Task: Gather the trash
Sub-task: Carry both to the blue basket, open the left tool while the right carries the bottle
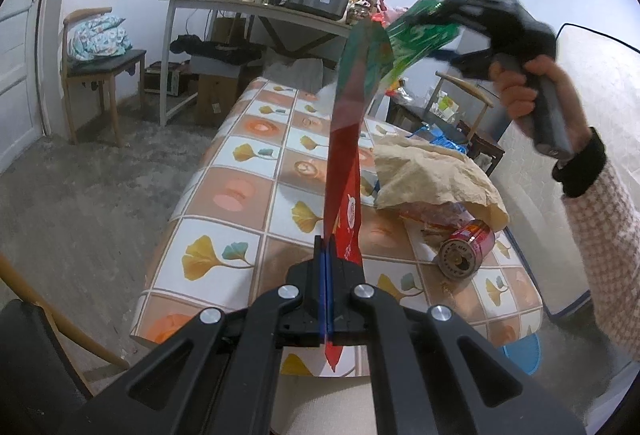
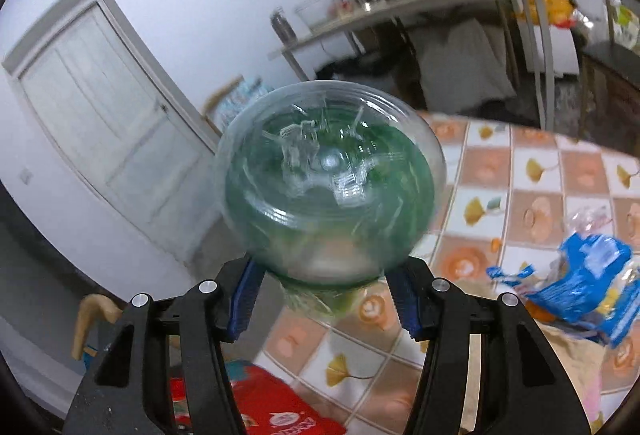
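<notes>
1. Left wrist view: left gripper is fully closed, pinching the edge of a red plastic bag that stands up toward 12 o'clock.
2. Right gripper is about half open, its pads clamped on a green plastic bottle; in the left view that bottle sits at 1 o'clock, just above the red bag's top.
3. Handling: bottle looks empty, so likely light, thin-walled, slick and crushable; grip mid-body, no harder. Bag is limp film; hold it at the rim so the mouth stays open.
4. Still on the tiled table: one red can on its side at 4 o'clock, one crumpled brown paper bag, one blue wrapper.
5. Count: two grippers, one bottle, one red bag.
</notes>
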A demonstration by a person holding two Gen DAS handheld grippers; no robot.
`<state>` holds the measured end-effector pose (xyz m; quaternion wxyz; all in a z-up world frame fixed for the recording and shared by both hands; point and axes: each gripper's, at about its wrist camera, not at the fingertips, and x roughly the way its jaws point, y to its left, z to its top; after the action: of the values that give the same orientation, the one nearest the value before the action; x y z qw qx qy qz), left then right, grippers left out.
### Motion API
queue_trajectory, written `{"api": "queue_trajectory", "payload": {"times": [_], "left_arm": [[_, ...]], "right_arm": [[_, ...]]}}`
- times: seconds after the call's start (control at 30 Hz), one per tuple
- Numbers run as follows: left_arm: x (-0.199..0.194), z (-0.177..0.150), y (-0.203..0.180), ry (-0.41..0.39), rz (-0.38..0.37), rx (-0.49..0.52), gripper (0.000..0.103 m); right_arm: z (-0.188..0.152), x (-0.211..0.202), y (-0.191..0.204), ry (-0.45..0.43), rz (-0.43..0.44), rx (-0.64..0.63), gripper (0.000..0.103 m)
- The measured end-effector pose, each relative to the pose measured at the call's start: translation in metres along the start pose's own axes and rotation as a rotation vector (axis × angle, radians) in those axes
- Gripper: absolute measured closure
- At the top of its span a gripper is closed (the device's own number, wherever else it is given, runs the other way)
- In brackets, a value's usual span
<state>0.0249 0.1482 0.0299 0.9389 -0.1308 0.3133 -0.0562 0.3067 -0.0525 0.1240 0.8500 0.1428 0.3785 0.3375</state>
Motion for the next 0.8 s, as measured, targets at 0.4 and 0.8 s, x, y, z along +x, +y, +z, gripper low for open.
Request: {"api": "queue_trajectory", "payload": {"times": [0.4, 0.8], "left_arm": [[-0.021, 0.016, -0.047, -0.048, -0.028, 0.065, 0.103], [0.008, 0.063, -0.193, -0.017, -0.401, 0.287, 0.103]], "right_arm": [[-0.023, -0.193, -0.010, -0.312, 0.050, -0.016, 0.049], [-0.165, -0.375, -0.090, -0.510, -0.369, 0.187, 0.049]]}}
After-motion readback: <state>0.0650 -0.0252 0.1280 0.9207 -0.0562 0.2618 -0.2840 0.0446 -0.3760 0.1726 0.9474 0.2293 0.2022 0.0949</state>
